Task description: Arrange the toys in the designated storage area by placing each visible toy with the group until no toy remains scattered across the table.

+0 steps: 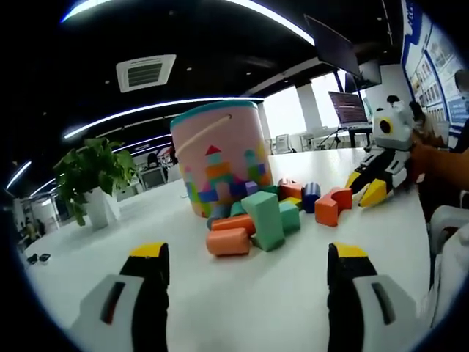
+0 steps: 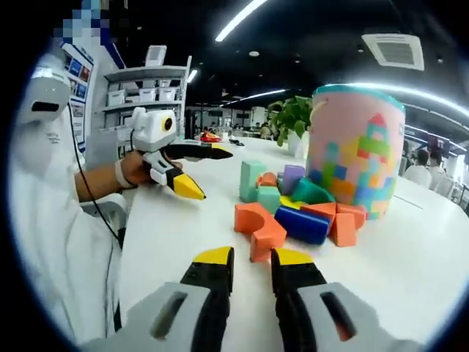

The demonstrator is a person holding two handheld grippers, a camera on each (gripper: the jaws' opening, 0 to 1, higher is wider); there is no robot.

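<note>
My left gripper [image 1: 249,265] hangs spread wide and empty over the glossy white table [image 1: 220,308], aimed at the foam blocks [image 1: 265,214] heaped against the pink toy bucket [image 1: 221,158]. My right gripper [image 2: 253,260] is nearly closed, holding nothing, near an orange arch block [image 2: 259,227]. Beyond lie a potted plant [image 1: 91,180], a ceiling vent [image 1: 145,72], strip lights, and white shelving [image 2: 145,95].
</note>
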